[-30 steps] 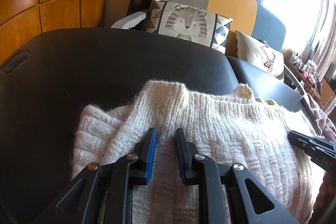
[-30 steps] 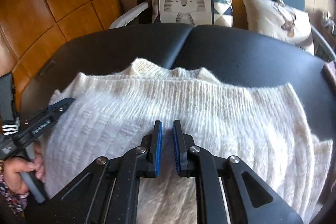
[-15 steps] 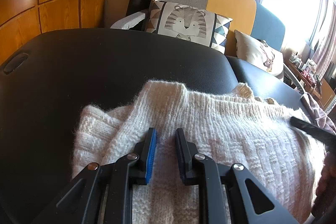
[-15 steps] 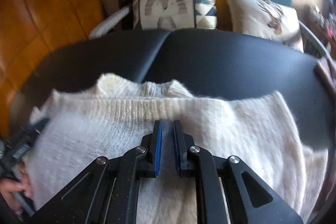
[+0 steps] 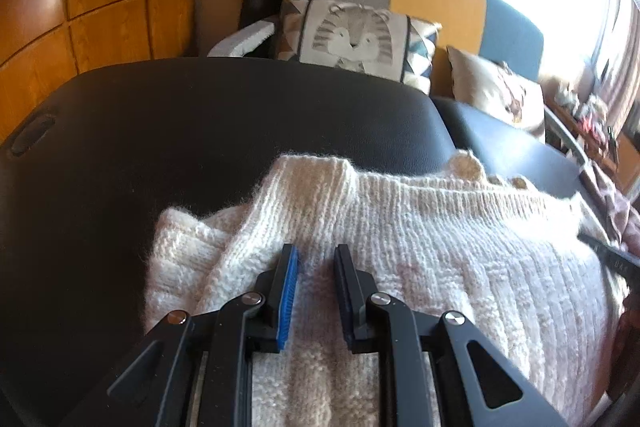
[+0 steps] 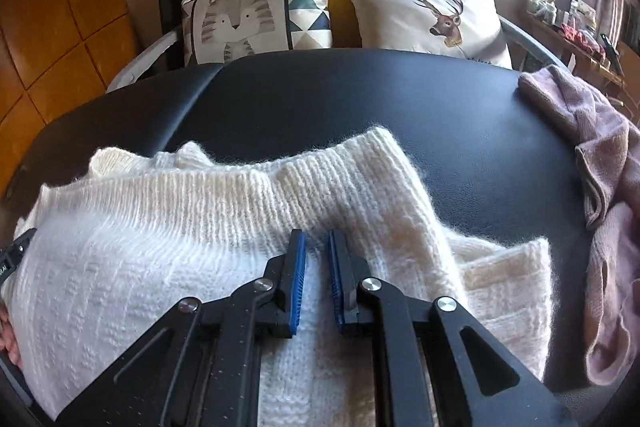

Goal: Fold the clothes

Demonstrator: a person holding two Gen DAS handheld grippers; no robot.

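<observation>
Mid-fold: a cream knitted sweater (image 6: pixel 160 251) lies bunched on the black padded table (image 6: pixel 400 99), toward its near edge, and looks partly doubled over.

Both tools sit low over the knit. The left tool (image 5: pixel 316 267) has its jaws a narrow gap apart, and the right tool (image 6: pixel 317 251) narrower yet; whether either pinches cloth I cannot tell. The next move likely calls for a firm pinch on an edge and an even carry across. A pink garment (image 6: pixel 600 167) lies at the table's right edge.
</observation>
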